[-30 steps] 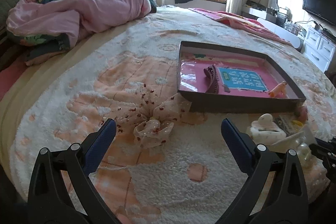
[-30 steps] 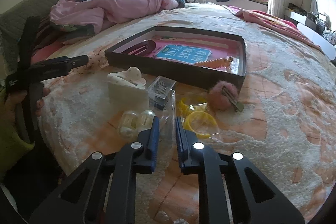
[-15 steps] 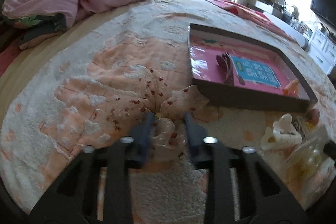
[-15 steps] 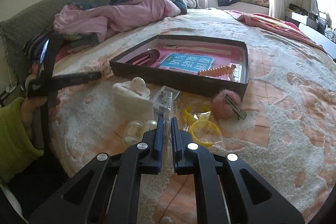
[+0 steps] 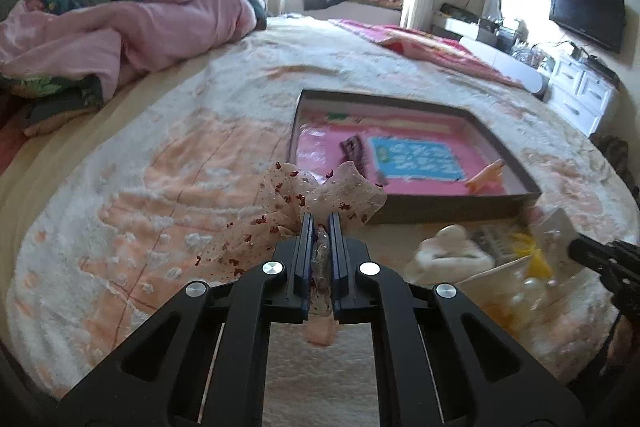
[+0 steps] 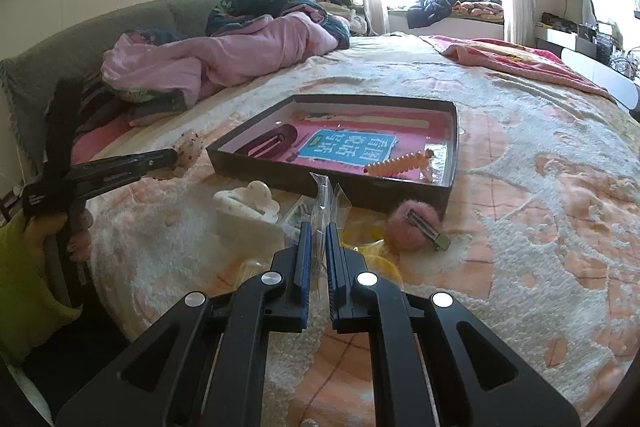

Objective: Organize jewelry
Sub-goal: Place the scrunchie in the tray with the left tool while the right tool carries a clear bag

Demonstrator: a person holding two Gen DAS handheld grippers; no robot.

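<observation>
A second ago the left gripper (image 5: 320, 223) stood wide over the bow (image 5: 320, 195) on the bed (image 5: 160, 187); now its jaws have closed on the bow's middle and lifted it, wings fanned out crosswise beyond the tips, just before the tray (image 5: 452, 209). The right gripper (image 6: 316, 231) pinches a clear bag (image 6: 326, 195), raised upright, near the tray's front wall.

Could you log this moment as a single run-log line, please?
left gripper: shut on sheer bow | right gripper: shut on clear plastic bag | tray: holds two hair clips
</observation>
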